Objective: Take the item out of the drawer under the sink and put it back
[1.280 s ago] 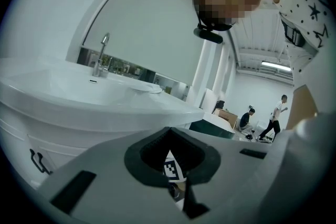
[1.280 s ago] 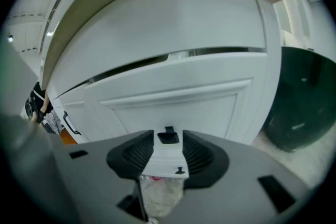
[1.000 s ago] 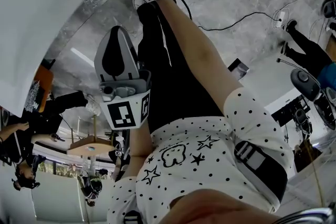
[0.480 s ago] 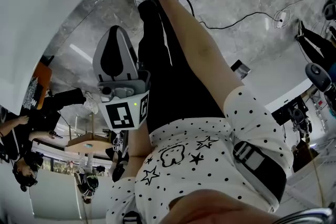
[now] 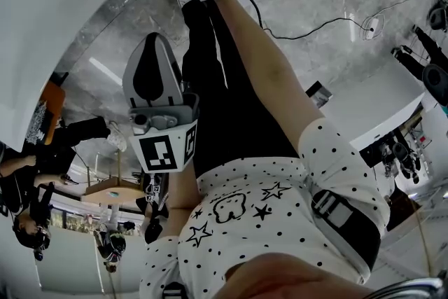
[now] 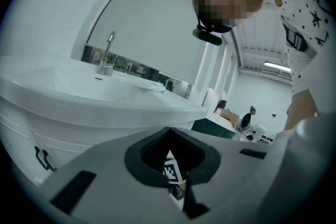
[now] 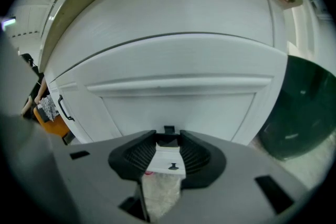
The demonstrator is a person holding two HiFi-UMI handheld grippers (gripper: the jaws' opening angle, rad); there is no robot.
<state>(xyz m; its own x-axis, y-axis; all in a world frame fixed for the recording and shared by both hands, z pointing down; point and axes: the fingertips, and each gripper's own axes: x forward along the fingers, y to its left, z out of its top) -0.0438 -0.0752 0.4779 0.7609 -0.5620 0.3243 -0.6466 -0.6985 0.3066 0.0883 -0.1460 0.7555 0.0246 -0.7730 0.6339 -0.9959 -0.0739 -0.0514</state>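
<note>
**Inspector:** The right gripper (image 7: 168, 139) pinches the packet (image 7: 163, 178). Its ribbed black pads (image 7: 134, 155) bear on both edges of the white header card, and the jaws have just been closing onto it. The packet is outside the drawer, held just in front of the drawer front (image 7: 178, 97) under the sink (image 6: 79, 92). That front sits flush.

**Clerk:** And the left gripper?

**Inspector:** The left gripper (image 6: 169, 131) has its jaws pressed together on nothing. It is held apart from the cabinet, below the basin rim.

**Clerk:** Materials?

**Inspector:** The packet is a stiff, flat card with a small hang slot over a thin, crinkled clear pouch. The contents are pale and grainy, but at this blur they cannot be identified. The drawer front is a smooth white panel, bowed outward, with a raised moulding across it. The sink is glossy white with a bright metal tap (image 6: 106, 52).

**Clerk:** Recommendation for the step?

**Inspector:** By judgement, the return is pending and the drawer must open first. The free left gripper should draw it straight out. The right should keep its hold on the card, since the limp pouch would slip. It should carry the packet over the lip, lower it until it rests, and only then spread its jaws.
</note>
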